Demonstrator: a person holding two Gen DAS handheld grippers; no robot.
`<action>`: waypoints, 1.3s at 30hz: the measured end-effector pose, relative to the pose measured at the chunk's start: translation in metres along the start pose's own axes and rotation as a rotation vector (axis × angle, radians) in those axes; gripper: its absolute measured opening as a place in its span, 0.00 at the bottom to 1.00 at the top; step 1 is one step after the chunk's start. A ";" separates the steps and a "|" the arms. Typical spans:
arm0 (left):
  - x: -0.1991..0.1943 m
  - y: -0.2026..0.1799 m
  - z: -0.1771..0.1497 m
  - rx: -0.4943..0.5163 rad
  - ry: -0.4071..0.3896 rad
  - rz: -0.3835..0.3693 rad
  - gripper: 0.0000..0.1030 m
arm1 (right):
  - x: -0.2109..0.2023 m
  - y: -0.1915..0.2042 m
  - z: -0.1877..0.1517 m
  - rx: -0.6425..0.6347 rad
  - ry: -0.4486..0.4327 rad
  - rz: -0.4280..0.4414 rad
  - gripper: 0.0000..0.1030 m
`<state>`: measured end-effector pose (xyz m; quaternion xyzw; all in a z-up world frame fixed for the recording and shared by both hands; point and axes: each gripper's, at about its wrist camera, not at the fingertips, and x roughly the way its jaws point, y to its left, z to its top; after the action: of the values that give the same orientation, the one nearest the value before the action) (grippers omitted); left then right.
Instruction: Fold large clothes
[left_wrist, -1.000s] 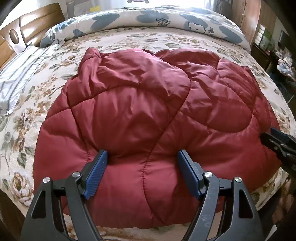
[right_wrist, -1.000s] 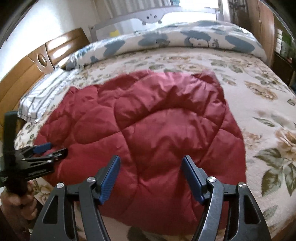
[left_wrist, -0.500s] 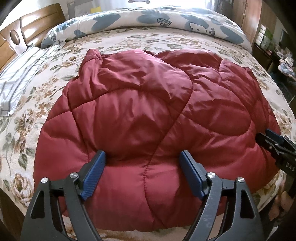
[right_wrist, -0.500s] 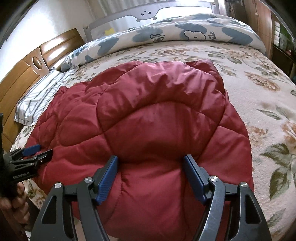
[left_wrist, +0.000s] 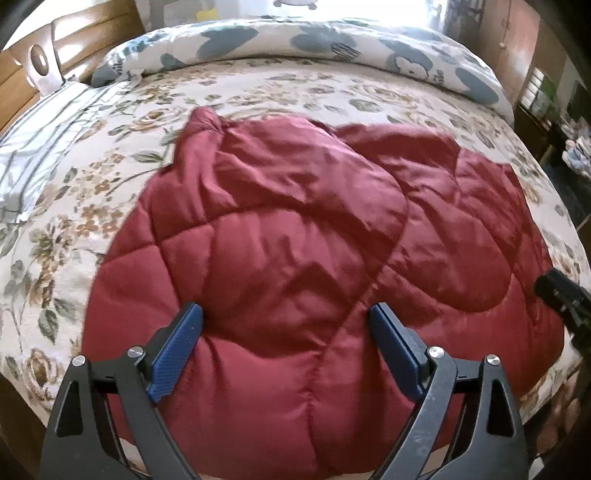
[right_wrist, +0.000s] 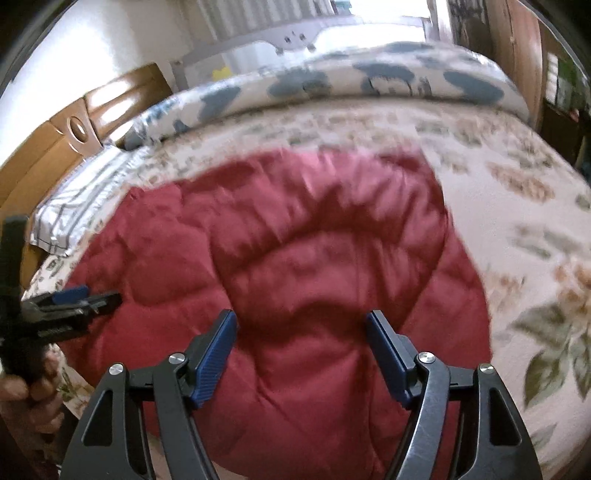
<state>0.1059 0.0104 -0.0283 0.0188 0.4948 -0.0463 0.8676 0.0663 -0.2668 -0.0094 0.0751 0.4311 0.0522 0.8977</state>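
One red quilted coat (left_wrist: 295, 236) on floral bedspread (left_wrist: 74, 206), hem near bed's front edge. Two grippers, left gripper (left_wrist: 286, 317) and right gripper (right_wrist: 301, 325), both spread wide, grasping nothing.

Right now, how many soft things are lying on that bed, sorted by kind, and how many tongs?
Red quilted coat: 1
Blue-patterned duvet: 1
Striped pillow: 1
Tongs, left tongs and right tongs: 2
Total: 5
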 end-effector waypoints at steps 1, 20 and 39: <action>0.000 0.003 0.001 -0.010 -0.003 0.014 0.90 | 0.002 -0.001 0.006 0.005 0.001 0.013 0.72; 0.039 0.023 0.023 -0.038 -0.005 0.037 0.98 | 0.059 -0.030 0.013 0.075 0.051 -0.037 0.72; 0.031 0.026 0.009 -0.038 -0.028 0.001 1.00 | 0.044 -0.020 -0.005 0.043 0.036 -0.071 0.78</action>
<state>0.1321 0.0341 -0.0505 0.0019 0.4834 -0.0369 0.8746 0.0905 -0.2794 -0.0502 0.0782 0.4506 0.0123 0.8892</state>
